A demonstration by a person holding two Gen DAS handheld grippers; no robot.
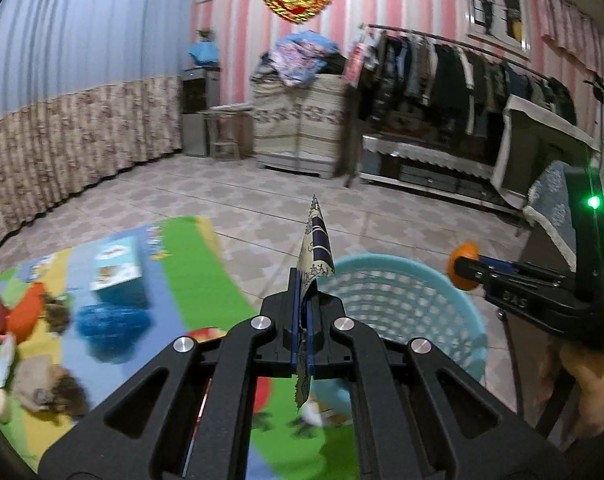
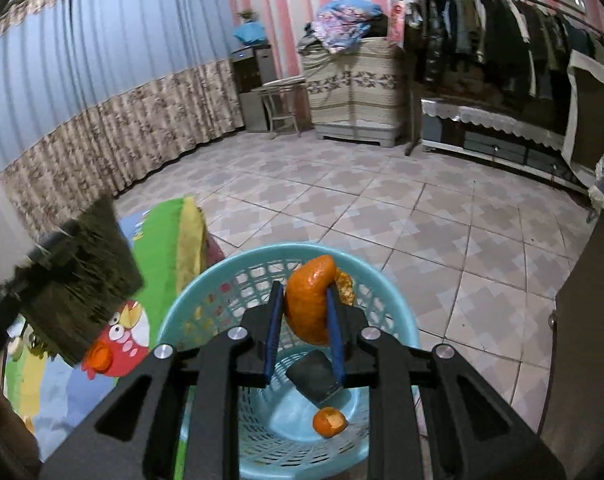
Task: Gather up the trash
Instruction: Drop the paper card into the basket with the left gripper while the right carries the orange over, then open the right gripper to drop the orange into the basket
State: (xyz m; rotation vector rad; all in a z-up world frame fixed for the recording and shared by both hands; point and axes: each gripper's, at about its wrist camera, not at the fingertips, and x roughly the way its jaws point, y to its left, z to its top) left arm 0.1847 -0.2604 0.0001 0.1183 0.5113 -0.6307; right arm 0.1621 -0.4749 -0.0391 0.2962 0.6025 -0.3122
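1. Mat. On our left, spread over the tiled floor. We count on it a blue box, a blue crumpled thing, plush toys and a small carton at the far edge. Which of these are trash we cannot tell; the view is blurred there.

2. Left gripper. Jaws pressed fully together on a wrapper, a thin printed scrap that stands up above the tips and hangs below them. It sits just left of the basket rim, not yet over the opening.

3. Basket. Pale blue, latticed, standing on the tiles just beside the mat edge. Already inside we see a dark packet and a small piece of orange peel on the bottom.

4. Right gripper. Jaws nearly closed, clamped on a curl of peel, directly above the basket mouth.

5. Status. We judge the job partly done: two items are binned, two more are in hand. The peel looks ready to drop; the wrapper needs a short carry rightward first. The things on the mat remain to be checked.
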